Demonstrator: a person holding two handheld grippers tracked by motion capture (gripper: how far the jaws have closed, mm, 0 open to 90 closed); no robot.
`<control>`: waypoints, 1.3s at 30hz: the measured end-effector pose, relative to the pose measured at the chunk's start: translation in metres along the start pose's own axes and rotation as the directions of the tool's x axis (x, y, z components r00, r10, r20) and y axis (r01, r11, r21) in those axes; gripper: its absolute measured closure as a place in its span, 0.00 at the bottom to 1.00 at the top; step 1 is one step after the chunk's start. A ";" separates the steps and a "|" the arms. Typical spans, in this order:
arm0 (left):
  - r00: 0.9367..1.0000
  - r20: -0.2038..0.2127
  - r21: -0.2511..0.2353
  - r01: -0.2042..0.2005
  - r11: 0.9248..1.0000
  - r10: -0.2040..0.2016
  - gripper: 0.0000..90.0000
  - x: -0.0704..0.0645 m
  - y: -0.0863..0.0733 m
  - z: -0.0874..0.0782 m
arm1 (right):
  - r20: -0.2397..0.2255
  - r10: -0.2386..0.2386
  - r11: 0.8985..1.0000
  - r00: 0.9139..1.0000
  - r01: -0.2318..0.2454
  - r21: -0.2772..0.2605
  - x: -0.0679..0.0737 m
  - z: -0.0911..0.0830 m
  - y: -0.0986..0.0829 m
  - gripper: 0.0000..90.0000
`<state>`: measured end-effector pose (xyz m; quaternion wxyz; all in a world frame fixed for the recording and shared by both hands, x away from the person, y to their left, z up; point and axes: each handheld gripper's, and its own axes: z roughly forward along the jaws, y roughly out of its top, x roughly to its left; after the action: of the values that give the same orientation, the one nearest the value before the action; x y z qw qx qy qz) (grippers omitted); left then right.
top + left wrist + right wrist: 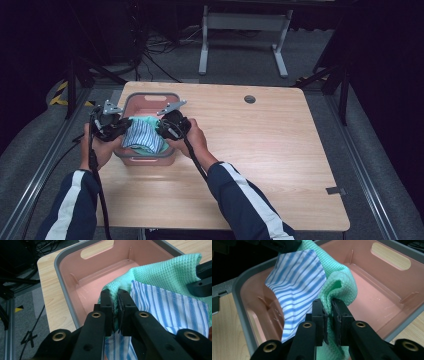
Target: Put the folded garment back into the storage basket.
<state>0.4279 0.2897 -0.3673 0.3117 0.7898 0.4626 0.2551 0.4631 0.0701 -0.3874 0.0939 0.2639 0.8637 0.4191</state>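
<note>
In the high view, a pink bin [150, 102] with a grey rim stood on the wooden desk [260, 150], left of the frame's centre. Over it hung a bundle of two cloths: a green cloth [150, 121] with a waffle weave and a striped cloth [141, 136] in blue and white lying against it. The bundle was held up between the two tools, above the bin's near half, with its lower part sagging toward the near wall.

The left tongs [120, 128] came in from the left of the bundle and the right tongs [162, 129] from the right, each gripped in a hand, with dark sleeves bearing a white stripe rising from the bottom of the frame.

In the left gripper view, the left tongs [114, 301] were clamped on a fold of the green cloth [160, 268] at centre frame, the jaws pressed nearly together with the fabric pinched between them. The striped cloth [170, 310] spread to the right and below, and the bin [100, 275] lay open in the upper left, its floor bare.

In the right gripper view, the right tongs [327, 310] were likewise clamped on a bunched edge of the green cloth [339, 282] at centre. The striped cloth [297, 285] draped to the upper left, and the bin [374, 297] stretched to the right, with a handle slot in its far wall.
</note>
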 end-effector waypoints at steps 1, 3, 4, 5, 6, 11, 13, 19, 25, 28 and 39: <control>1.000 -0.003 0.001 -0.004 1.000 0.004 0.93 0.000 0.000 0.000 | 0.001 0.008 1.000 1.000 -0.008 0.003 0.000 0.000 0.000 0.89; 1.000 -0.009 0.013 -0.008 1.000 0.008 0.93 0.000 0.000 0.001 | 0.008 0.002 1.000 1.000 -0.002 0.008 -0.001 0.001 -0.001 0.88; 1.000 -0.008 0.013 -0.009 1.000 0.009 0.93 -0.001 0.000 0.001 | 0.014 0.001 1.000 1.000 -0.001 0.010 -0.001 0.001 -0.001 0.88; 1.000 -0.013 0.008 -0.010 1.000 0.010 0.92 -0.001 0.000 0.002 | 0.013 0.002 1.000 1.000 -0.002 0.010 -0.002 0.001 -0.001 0.87; 1.000 -0.019 0.010 -0.010 1.000 0.010 0.89 -0.001 0.001 0.002 | 0.020 0.008 1.000 1.000 -0.008 0.014 -0.003 0.001 -0.001 0.85; 1.000 -0.022 0.009 -0.016 1.000 0.016 0.85 -0.002 0.000 0.002 | 0.029 0.021 0.999 0.999 -0.021 0.024 -0.005 0.003 -0.004 0.83; 1.000 -0.020 0.003 -0.013 1.000 0.013 0.80 -0.002 -0.001 0.001 | 0.019 0.029 0.999 0.999 -0.029 0.024 -0.006 0.004 -0.006 0.78; 1.000 -0.019 -0.018 -0.011 1.000 0.011 0.76 -0.005 -0.002 -0.004 | 0.029 0.013 1.000 0.999 -0.013 0.027 -0.005 0.003 -0.009 0.74; 0.999 -0.014 -0.031 -0.030 0.999 0.029 0.74 -0.012 -0.002 -0.008 | 0.043 -0.017 0.999 0.999 0.016 0.028 -0.003 0.000 -0.008 0.70; 0.999 -0.008 -0.047 -0.031 0.998 0.031 0.72 -0.016 -0.004 -0.010 | 0.047 -0.028 0.999 0.999 0.027 0.023 -0.001 -0.003 -0.007 0.68; 0.998 0.015 -0.107 -0.064 0.992 0.066 0.63 -0.037 -0.002 -0.023 | 0.056 -0.090 0.996 0.994 0.088 0.033 -0.003 -0.021 -0.009 0.61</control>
<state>0.3947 0.2639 -0.3575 0.3490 0.7891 0.4195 0.2821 0.4544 0.0494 -0.3808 0.1331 0.2383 0.8778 0.3936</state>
